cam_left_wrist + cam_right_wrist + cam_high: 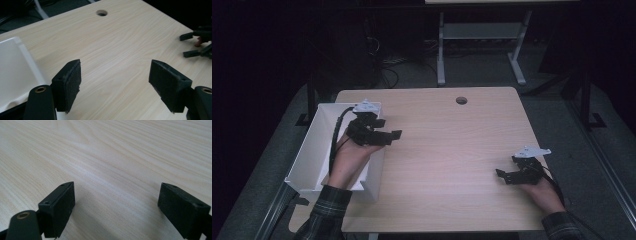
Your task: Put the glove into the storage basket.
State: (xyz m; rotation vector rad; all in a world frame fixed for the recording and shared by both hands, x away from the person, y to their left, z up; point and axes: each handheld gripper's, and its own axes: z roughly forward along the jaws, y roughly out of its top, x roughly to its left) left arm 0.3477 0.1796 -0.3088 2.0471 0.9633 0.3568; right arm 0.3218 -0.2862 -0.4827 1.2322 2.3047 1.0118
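the left gripper [388, 135] hung over the white bin's [312, 150] right wall, jaws apart, nothing between; the right gripper [503, 175] sat low on the table [452, 145], jaws wide, empty

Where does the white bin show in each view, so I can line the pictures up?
High view: white bin at the table's left edge, under the left gripper.
Left gripper view: its corner at the left edge.
Right gripper view: bare tabletop ahead of the jaws.
Shared landmark: round cable hole.

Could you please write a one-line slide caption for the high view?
Left gripper open beside the white bin; right gripper open over the wooden table.
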